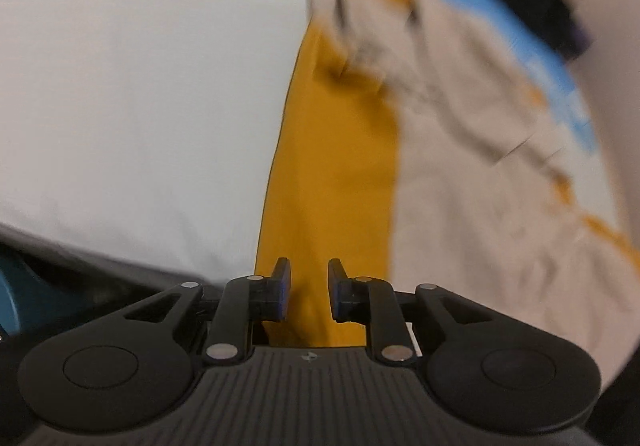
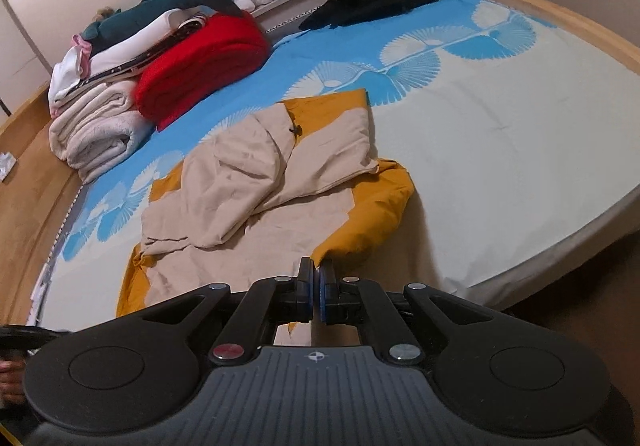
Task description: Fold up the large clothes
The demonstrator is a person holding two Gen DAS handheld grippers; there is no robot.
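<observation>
One garment (image 2: 264, 189) (mustard outside, beige lining) is spread on bed (image 2: 500, 133), rumpled, near front edge. Folding is judged barely begun: beige half is bunched over mustard, no neat fold is seen, edges are left unaligned. Right gripper (image 2: 318, 294) is seen with jaws pressed together, mustard hem apparently pinched between pads; grip is partly hidden. Left gripper (image 1: 309, 294) is seen with jaws slightly apart above mustard strip, nothing clamped. Left view is blurred; garment's far end cannot be made out. Stacked blankets (image 2: 160, 85) are noted aside.

Mustard-and-beige garment (image 2: 256, 197) lies crumpled on bed
</observation>
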